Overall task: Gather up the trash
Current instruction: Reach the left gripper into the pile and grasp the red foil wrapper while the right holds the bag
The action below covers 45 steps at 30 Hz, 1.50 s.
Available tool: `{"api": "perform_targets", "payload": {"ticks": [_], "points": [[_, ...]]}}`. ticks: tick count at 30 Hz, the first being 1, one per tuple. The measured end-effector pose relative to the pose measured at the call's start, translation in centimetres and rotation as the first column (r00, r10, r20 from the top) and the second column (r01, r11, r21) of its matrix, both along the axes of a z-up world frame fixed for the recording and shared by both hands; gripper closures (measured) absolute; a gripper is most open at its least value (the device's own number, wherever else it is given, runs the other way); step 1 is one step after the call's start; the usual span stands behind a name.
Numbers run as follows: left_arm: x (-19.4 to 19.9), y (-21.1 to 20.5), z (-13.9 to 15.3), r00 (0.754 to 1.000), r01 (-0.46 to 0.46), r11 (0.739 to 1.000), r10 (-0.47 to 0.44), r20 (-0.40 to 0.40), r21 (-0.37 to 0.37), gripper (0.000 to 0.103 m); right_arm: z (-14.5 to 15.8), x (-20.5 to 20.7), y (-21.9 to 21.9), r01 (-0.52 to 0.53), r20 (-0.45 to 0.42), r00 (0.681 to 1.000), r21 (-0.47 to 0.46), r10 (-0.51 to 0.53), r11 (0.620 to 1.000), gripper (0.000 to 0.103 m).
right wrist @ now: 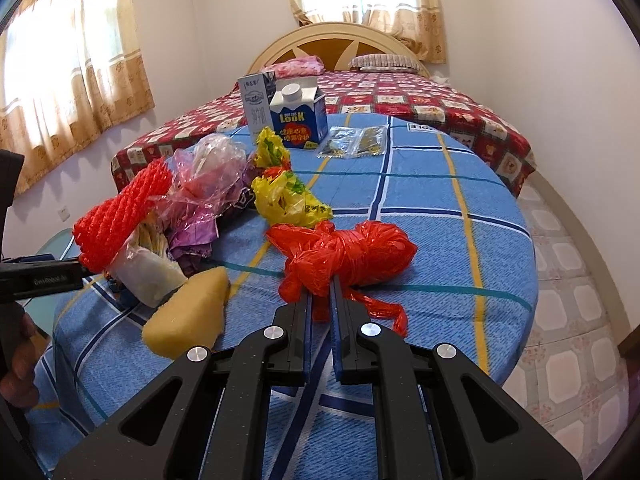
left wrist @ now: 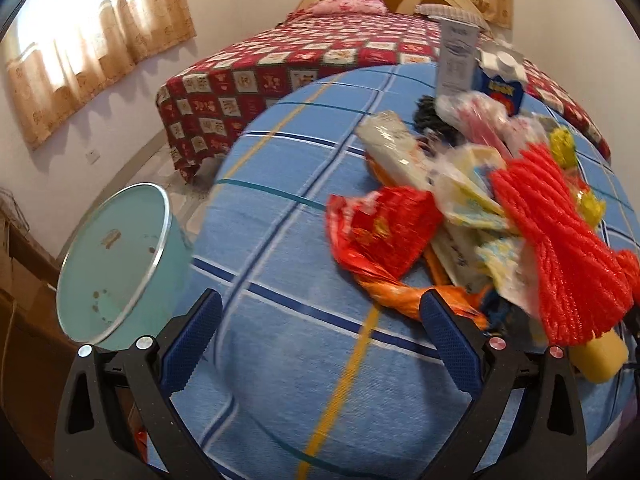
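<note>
A heap of trash lies on a round table under a blue checked cloth [right wrist: 448, 240]. My right gripper [right wrist: 322, 286] is shut on a knotted red plastic bag [right wrist: 352, 252] near the table's middle. To its left lie a yellow sponge [right wrist: 188, 312], a red foam net [right wrist: 120, 216], pink and purple film [right wrist: 208, 184] and a yellow bag [right wrist: 288, 196]. My left gripper [left wrist: 320, 300] is open over bare cloth, nothing between its fingers. Its right finger [left wrist: 452, 344] stands beside an orange and red wrapper [left wrist: 384, 232], with the red foam net [left wrist: 560, 240] further right.
A teal bin [left wrist: 116, 260] stands off the table's left edge, its mouth tipped toward the camera. Two cartons [right wrist: 296, 116] stand at the table's far side, with flat sachets [right wrist: 356, 142] beside them. A bed with a red quilt [right wrist: 440, 108] is behind. Tiled floor [right wrist: 572, 280] lies to the right.
</note>
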<state>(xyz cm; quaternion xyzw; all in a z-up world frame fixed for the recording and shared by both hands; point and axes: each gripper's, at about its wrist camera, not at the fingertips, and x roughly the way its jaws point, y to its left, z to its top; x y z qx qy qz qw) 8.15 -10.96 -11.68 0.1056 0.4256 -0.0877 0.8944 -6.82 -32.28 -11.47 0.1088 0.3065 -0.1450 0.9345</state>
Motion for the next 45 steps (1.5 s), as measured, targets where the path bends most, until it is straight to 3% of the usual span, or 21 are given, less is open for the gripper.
{"api": "perform_targets", "payload": {"ticks": [5,11,14,16,19,20,30,35,36,38,39,40,45], "points": [[0.8,-0.8,-0.9,1.0,0.003,1.0,-0.002,-0.03,0.021,0.006,-0.2,0.1,0.2,-0.008,-0.007,1.0,-0.002,0.008,1.0,0.094],[0.3,-1.5,-1.4,0.997,0.052,0.998,-0.053,-0.048,-0.02,0.01,-0.8,0.4,0.2,-0.009,-0.023,1.0,-0.003,0.009,1.0,0.094],[0.3,-1.8,-1.3,0.991,0.114,0.99,-0.119,-0.062,-0.082,0.044,-0.8,0.5,0.5,-0.016,-0.024,1.0,-0.007,0.016,1.0,0.094],[-0.4,-3.0,-1.1,0.982,0.179,0.981,-0.183,-0.053,-0.076,0.085,-0.9,0.5,0.7,-0.019,-0.025,1.0,-0.008,0.018,1.0,0.094],[-1.3,-4.1,-1.2,0.974,0.221,0.974,-0.223,-0.04,-0.052,0.103,-0.8,0.5,0.8,-0.023,-0.026,0.999,-0.01,0.023,1.0,0.094],[-1.5,-4.2,-1.2,0.973,0.225,0.973,-0.227,-0.037,-0.048,0.103,-0.7,0.4,0.8,-0.024,-0.024,0.999,-0.01,0.024,1.0,0.094],[-2.1,-0.4,1.9,0.971,0.238,0.969,-0.238,0.012,-0.069,0.103,1.5,-0.5,1.2,-0.024,0.034,0.999,-0.026,0.025,0.999,0.094],[-1.8,0.4,1.9,0.979,0.201,0.975,-0.204,-0.014,-0.091,0.102,2.4,-0.8,1.2,-0.017,0.045,0.999,-0.048,0.019,0.999,0.094],[-1.8,0.2,1.7,0.978,0.201,0.974,-0.205,-0.034,-0.102,0.099,2.4,-0.9,0.9,-0.006,0.042,0.999,-0.049,0.008,0.999,0.094],[-2.3,-0.3,1.6,0.977,0.199,0.972,-0.206,-0.047,-0.123,0.071,2.2,-1.2,0.5,0.009,0.039,0.999,-0.049,-0.007,0.999,0.094],[-2.8,-0.8,1.6,0.977,0.204,0.97,-0.211,-0.039,-0.129,0.037,2.1,-1.4,0.2,0.018,0.035,0.999,-0.05,-0.016,0.999,0.094],[-3.4,-1.3,1.6,0.976,0.209,0.97,-0.214,-0.03,-0.127,0.021,2.0,-1.5,0.1,0.022,0.034,0.999,-0.05,-0.02,0.999,0.094],[-5.2,-4.4,1.3,0.96,0.273,0.952,-0.279,-0.026,-0.14,0.019,1.6,-1.6,-0.5,0.032,0.031,0.999,-0.038,-0.031,0.999,0.094]]}}
